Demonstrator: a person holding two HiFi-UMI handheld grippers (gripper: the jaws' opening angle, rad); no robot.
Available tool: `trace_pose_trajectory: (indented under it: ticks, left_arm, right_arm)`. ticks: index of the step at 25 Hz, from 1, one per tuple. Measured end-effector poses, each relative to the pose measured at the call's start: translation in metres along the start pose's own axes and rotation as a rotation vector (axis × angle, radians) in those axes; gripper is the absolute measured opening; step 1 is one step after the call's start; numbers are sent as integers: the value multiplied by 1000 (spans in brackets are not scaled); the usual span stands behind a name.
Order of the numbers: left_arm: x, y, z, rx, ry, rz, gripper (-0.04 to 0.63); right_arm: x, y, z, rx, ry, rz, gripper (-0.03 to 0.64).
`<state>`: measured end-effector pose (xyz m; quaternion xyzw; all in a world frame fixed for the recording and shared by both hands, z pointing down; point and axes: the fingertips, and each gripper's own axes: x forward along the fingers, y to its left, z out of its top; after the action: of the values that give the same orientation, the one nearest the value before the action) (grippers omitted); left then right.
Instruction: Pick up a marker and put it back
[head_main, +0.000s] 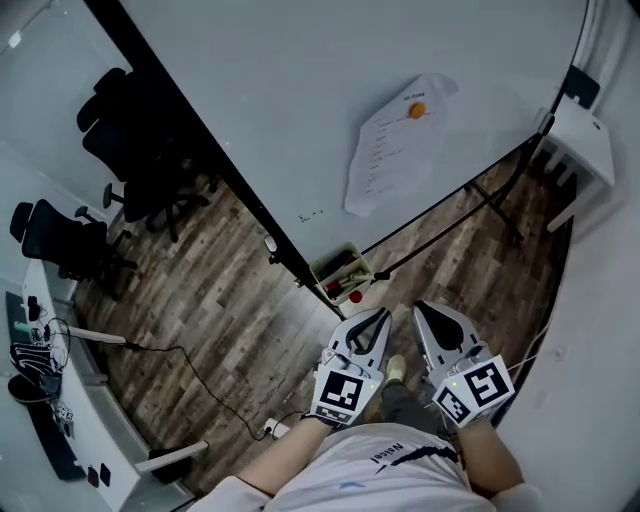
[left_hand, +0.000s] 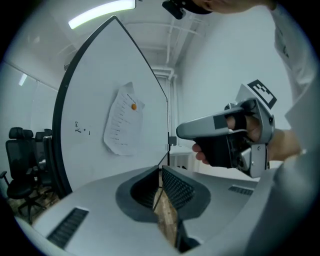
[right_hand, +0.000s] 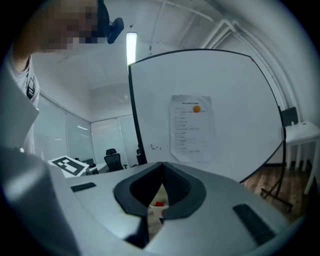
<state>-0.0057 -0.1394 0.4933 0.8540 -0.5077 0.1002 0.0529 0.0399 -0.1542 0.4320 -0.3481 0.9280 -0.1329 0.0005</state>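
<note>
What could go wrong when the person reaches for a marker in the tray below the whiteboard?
Both the left gripper and the right gripper have jaws shut; pushed in unopened, they could knock the small pale marker tray. Its red and dark markers lie crowded, so two might be pinched together.

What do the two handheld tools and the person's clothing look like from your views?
The left tool and right tool match: tapered silver-grey shells with dark ribbed pads, and at the rear of each a white cube printed with black square markers. The right tool has a black handle. The person wears a white top.
</note>
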Motion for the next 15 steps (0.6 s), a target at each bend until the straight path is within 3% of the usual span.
trace_pose_trajectory:
  ticks: [6,9,15]
  left_arm:
    - [37,20,-16,36,79,83,33]
    - [50,23,-32,90,133,94,96]
    - [70,42,-61,211,211,98,138]
  right_arm:
    - [31,-33,3,23,16,87,12]
    - [43,-46,1,39,26,105,12]
    - [65,-56,-5,44,52,113,12]
